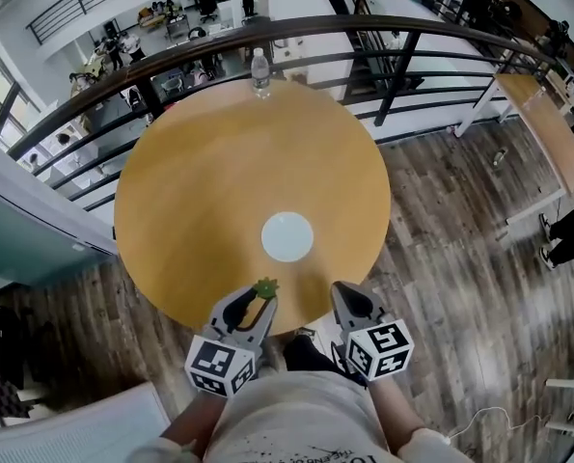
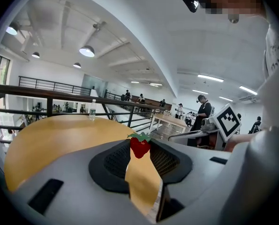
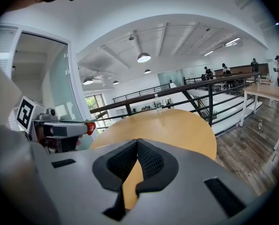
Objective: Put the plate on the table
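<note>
A small white plate (image 1: 287, 236) lies flat near the middle of the round wooden table (image 1: 200, 181). My left gripper (image 1: 263, 297) hovers at the table's near edge, shut on a small red strawberry (image 1: 265, 286) with a green top. In the left gripper view the strawberry (image 2: 139, 146) sits pinched between the tips. Just to its right, my right gripper (image 1: 341, 295) is held over the same near edge. Its jaws meet at the tips in the right gripper view (image 3: 137, 142), with nothing between them. Both grippers are short of the plate.
A clear water bottle (image 1: 259, 73) stands at the table's far edge, by the dark railing (image 1: 296, 32). Wooden floor surrounds the table. A long wooden desk (image 1: 547, 128) stands at the right, with a person's feet (image 1: 561, 244) near it.
</note>
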Action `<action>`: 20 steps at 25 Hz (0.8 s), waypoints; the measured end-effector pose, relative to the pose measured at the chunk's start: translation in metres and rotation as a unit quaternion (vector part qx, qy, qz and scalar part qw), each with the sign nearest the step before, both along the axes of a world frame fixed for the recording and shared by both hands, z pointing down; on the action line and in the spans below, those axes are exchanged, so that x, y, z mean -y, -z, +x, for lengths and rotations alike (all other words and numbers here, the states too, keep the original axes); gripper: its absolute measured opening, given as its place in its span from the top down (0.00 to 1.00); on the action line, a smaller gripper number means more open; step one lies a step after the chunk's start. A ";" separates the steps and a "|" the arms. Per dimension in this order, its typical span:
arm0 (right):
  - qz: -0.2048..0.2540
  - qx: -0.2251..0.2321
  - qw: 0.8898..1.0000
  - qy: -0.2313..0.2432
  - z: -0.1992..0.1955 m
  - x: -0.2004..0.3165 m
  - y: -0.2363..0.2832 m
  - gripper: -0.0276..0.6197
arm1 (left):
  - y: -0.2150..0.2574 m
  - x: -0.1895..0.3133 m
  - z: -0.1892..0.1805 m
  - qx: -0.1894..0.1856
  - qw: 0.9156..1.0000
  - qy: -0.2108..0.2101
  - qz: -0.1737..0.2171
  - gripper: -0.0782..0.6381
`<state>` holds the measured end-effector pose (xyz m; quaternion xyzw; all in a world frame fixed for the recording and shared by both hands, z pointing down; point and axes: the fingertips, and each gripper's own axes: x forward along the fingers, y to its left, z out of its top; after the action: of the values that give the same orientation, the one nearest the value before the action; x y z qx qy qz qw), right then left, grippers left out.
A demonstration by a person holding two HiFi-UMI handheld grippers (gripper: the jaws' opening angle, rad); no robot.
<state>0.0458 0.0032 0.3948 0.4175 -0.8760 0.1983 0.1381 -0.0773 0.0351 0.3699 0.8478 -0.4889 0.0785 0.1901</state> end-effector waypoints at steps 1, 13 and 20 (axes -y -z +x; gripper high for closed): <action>-0.001 0.001 1.000 0.004 0.002 0.009 0.000 0.93 | 0.000 0.009 0.001 0.001 1.000 0.004 -0.001 0.69; -0.005 0.012 0.999 0.041 0.028 0.079 -0.006 0.93 | -0.001 0.075 0.007 0.023 0.998 0.062 -0.004 0.69; -0.005 0.007 0.999 0.031 0.029 0.089 -0.007 0.93 | -0.006 0.081 0.003 0.031 0.998 0.053 -0.014 0.69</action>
<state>0.0743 -0.0862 0.4016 0.3877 -0.8887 0.2009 0.1396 -0.0743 -0.0455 0.3760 0.8150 -0.5375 0.1019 0.1907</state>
